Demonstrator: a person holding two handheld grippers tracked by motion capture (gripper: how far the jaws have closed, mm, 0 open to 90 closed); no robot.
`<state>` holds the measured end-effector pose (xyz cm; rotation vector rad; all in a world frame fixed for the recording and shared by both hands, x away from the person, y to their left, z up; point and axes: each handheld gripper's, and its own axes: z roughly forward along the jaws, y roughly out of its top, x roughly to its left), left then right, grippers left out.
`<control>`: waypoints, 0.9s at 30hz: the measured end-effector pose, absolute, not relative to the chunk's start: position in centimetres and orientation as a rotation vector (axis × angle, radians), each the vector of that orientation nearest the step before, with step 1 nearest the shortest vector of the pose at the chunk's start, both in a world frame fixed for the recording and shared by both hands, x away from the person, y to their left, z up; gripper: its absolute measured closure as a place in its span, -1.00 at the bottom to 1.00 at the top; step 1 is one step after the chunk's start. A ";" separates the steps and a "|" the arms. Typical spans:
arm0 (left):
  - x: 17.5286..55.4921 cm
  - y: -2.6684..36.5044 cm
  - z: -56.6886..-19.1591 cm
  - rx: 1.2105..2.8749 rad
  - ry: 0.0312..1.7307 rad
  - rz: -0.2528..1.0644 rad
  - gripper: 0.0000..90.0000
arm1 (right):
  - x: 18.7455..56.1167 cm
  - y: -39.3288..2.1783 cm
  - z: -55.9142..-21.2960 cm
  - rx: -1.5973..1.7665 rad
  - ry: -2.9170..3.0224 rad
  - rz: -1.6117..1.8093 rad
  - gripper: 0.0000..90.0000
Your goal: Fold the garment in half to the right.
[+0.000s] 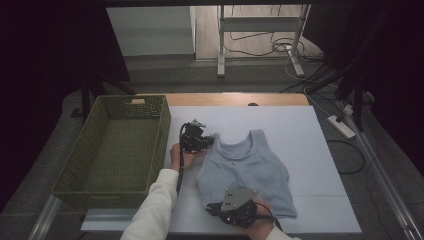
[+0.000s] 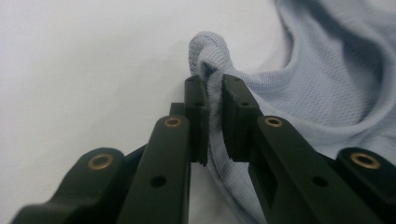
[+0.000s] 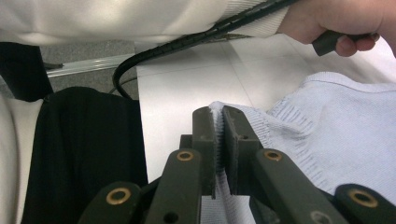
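Note:
A light blue knit tank top lies flat on the white table cover. My left gripper is at the top's left shoulder strap. In the left gripper view the jaws are shut on that strap, which loops just beyond the tips. My right gripper is at the lower left corner of the hem, near the table's front edge. In the right gripper view its jaws are shut on the ribbed hem of the top.
A green woven basket stands at the left of the table, close to my left gripper. A white power strip and cables lie on the floor to the right. The left hand and its cable show in the right gripper view.

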<state>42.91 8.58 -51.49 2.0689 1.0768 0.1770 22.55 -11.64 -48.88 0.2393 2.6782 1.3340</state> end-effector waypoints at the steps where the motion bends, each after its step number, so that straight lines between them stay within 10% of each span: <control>1: 42.8 8.6 -51.4 2.064 1.074 0.177 0.82 | 22.5 -11.7 -48.8 0.241 2.673 1.335 0.87; 27: 41.6 9.2 -48.7 1.984 1.050 0.169 0.83 | 22.7 -12.3 -47.8 0.277 2.601 1.372 0.87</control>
